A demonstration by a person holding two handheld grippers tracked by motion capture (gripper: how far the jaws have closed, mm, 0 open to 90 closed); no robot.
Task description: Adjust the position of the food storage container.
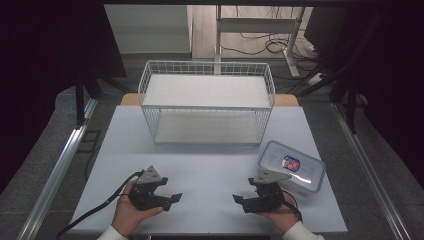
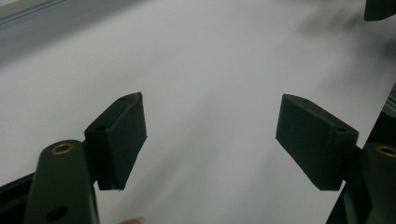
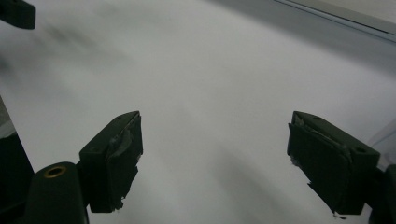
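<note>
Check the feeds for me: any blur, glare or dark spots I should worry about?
High view: sharp centre, left and right sides very dark, a bright sheen on the lidded container. Left gripper view: open left gripper crisp, table beyond soft and smeared. Right gripper view: the same, open right gripper sharp, tabletop streaky.

I counted one wire basket [image 1: 207, 102] beyond my grippers, one lidded plastic container [image 1: 292, 168] just past my right gripper [image 1: 245, 200], and two grippers.

High view overlooks the table [image 1: 210, 165]; both claw cameras skim it closely.
</note>
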